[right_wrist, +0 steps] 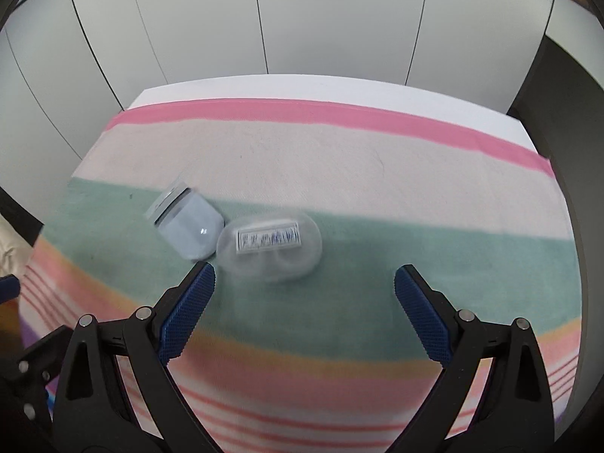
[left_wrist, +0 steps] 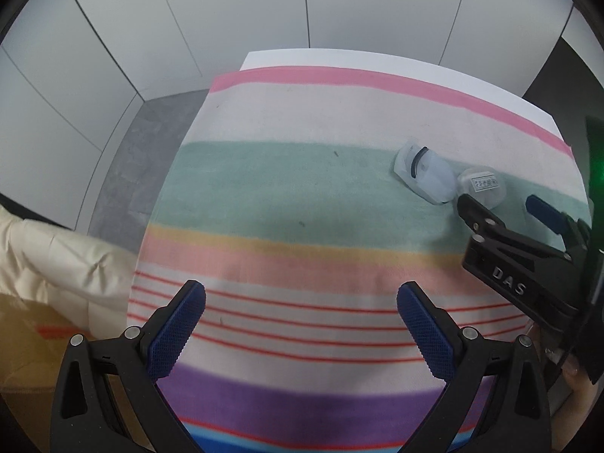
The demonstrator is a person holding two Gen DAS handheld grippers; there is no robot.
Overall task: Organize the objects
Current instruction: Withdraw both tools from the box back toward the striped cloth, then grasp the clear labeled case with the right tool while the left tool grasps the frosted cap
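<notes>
A clear oval case with a white label (right_wrist: 268, 248) lies on the green band of the striped cloth (right_wrist: 339, 166). A pale blue eyelash-curler-like case (right_wrist: 187, 222) lies touching its left side. My right gripper (right_wrist: 305, 283) is open and empty, its fingertips just short of the oval case. In the left wrist view the same two items, the pale blue case (left_wrist: 424, 173) and the oval case (left_wrist: 481, 185), lie at the far right, with the right gripper (left_wrist: 498, 204) open beside them. My left gripper (left_wrist: 301, 302) is open and empty over the red-lined stripes.
The striped cloth covers a white table (right_wrist: 321, 85) that stands near white wall panels (right_wrist: 339, 19). A cream padded jacket (left_wrist: 56, 260) and a cardboard box (left_wrist: 26, 339) lie off the table's left edge. Grey floor (left_wrist: 139, 158) shows beyond.
</notes>
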